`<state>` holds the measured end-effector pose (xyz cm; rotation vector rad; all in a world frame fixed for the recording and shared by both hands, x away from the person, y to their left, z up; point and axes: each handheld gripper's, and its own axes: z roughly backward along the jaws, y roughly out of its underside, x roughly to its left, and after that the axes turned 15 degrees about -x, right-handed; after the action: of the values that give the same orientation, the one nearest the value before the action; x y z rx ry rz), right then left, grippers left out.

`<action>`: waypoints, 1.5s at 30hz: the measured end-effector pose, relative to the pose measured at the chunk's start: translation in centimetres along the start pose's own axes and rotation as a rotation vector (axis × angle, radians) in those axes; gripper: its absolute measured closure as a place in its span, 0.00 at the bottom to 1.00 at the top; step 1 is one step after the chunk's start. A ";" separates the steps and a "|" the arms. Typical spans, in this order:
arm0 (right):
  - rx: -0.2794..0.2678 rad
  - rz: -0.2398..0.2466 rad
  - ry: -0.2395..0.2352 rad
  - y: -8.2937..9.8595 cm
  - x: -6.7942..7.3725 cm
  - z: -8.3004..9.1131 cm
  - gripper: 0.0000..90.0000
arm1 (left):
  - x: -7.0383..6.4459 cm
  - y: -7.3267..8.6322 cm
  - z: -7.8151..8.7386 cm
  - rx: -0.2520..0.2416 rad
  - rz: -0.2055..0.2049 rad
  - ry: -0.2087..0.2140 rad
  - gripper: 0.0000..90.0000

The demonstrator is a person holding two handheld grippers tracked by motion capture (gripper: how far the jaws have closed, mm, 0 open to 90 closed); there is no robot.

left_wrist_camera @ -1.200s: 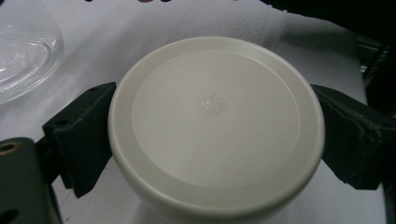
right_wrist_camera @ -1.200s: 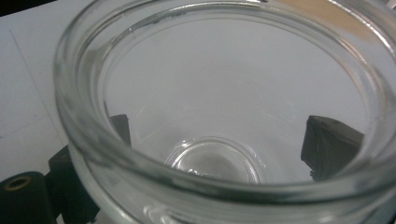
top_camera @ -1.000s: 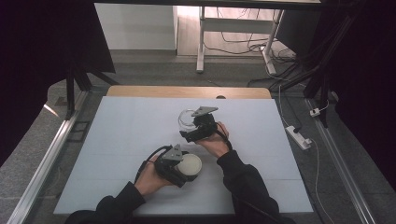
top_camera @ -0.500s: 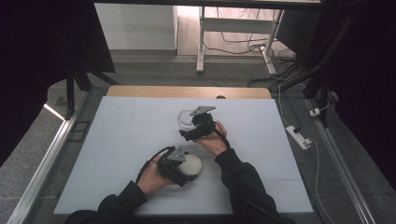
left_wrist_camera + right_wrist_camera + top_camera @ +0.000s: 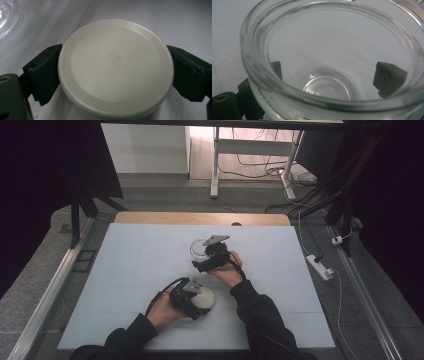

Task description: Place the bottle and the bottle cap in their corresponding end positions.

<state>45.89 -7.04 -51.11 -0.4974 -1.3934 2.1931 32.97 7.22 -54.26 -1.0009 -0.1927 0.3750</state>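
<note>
The person wears dark, long sleeves (image 5: 260, 312) that reach to the wrists. Each hand carries a black, blocky gripper. The left gripper (image 5: 192, 296) has a small grey plate on top and a black cable looping away from its rear. The right gripper (image 5: 210, 256) wears a grey three-cornered plate on top. Up close, the jaws are matte black, chunky blocks with squared ends (a brass-coloured screw hole sits in the black body at the lower left of each gripper view).
</note>
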 end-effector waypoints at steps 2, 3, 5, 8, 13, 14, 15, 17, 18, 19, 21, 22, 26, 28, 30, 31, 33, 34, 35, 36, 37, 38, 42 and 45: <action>0.004 0.002 -0.002 0.0 0.0 0.0 0.07 | -0.1 0.0 -0.1 0.008 -0.001 -0.005 0.09; 0.007 0.002 -0.004 0.0 0.0 0.1 0.07 | -0.1 0.0 -0.1 0.012 -0.006 -0.004 0.09; 0.014 0.002 -0.009 0.1 -0.1 0.2 0.07 | -0.1 0.0 -0.1 0.014 -0.004 -0.004 0.09; 0.012 -0.003 -0.009 0.2 -0.1 0.2 0.07 | 0.0 0.0 -0.2 0.012 0.007 -0.003 0.08; 0.013 -0.010 -0.009 0.1 -0.1 0.2 0.07 | -0.1 0.0 -0.2 0.015 0.005 -0.013 0.06; 0.015 -0.011 -0.009 0.1 -0.1 0.2 0.06 | -0.1 0.0 -0.2 0.014 0.006 -0.013 0.06; 0.016 -0.014 -0.008 0.1 -0.1 0.2 0.06 | 0.0 0.0 -0.2 0.011 0.006 -0.012 0.05; 0.015 -0.022 -0.006 0.1 -0.1 0.2 0.06 | 0.1 0.0 0.0 0.004 0.008 -0.004 0.03; 0.016 -0.023 -0.007 0.1 -0.1 0.2 0.06 | 0.1 0.0 0.0 -0.001 0.013 -0.004 0.02; 0.017 -0.028 -0.007 0.0 -0.1 0.1 0.06 | 0.2 0.1 0.0 -0.005 0.019 -0.002 0.01; 0.017 -0.043 -0.006 0.0 -0.2 0.1 0.05 | 0.3 0.1 0.1 -0.010 0.027 0.001 0.00; 0.017 -0.051 -0.004 -0.1 -0.2 0.1 0.04 | 0.3 0.1 0.1 -0.013 0.030 0.000 0.00; 0.014 -0.066 0.004 -0.2 0.0 0.2 0.02 | 0.3 0.1 0.3 -0.036 0.043 0.003 0.00; 0.009 -0.062 0.007 -0.3 0.1 0.3 0.02 | 0.3 0.2 0.4 -0.045 0.046 0.004 0.00; 0.008 -0.055 0.010 -0.3 0.2 0.4 0.01 | 0.4 0.2 0.6 -0.048 0.050 0.003 0.00; 0.007 -0.050 0.013 -0.4 0.2 0.5 0.01 | 0.4 0.2 0.6 -0.048 0.051 0.002 0.00; 0.009 -0.042 0.014 -0.4 0.3 0.6 0.00 | 0.4 0.2 0.8 -0.054 0.057 0.003 0.00; 0.010 -0.040 0.014 -0.4 0.3 0.6 0.00 | 0.4 0.2 0.9 -0.059 0.061 0.004 0.00; 0.012 -0.039 0.013 -0.4 0.4 0.7 0.00 | 0.4 0.1 1.1 -0.065 0.065 0.004 0.00; 0.015 -0.037 0.012 -0.4 0.4 0.7 0.00 | 0.4 0.0 1.2 -0.072 0.068 0.002 0.00; 0.016 -0.033 0.011 -0.4 0.4 0.8 0.00 | 0.3 0.0 1.3 -0.080 0.073 -0.005 0.00; 0.016 -0.035 0.010 -0.4 0.3 0.9 0.00 | 0.3 -0.1 1.4 -0.082 0.070 -0.010 0.00; 0.008 -0.045 0.011 -0.4 0.4 1.2 0.00 | 0.3 -0.2 2.1 -0.096 0.078 -0.008 0.00; 0.007 -0.050 0.015 -0.4 0.4 1.4 0.00 | 0.3 -0.2 2.6 -0.102 0.085 -0.009 0.00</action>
<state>44.84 -7.71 -50.18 -0.4712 -1.3753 2.1497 32.44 9.23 -52.70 -1.1099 -0.1797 0.4507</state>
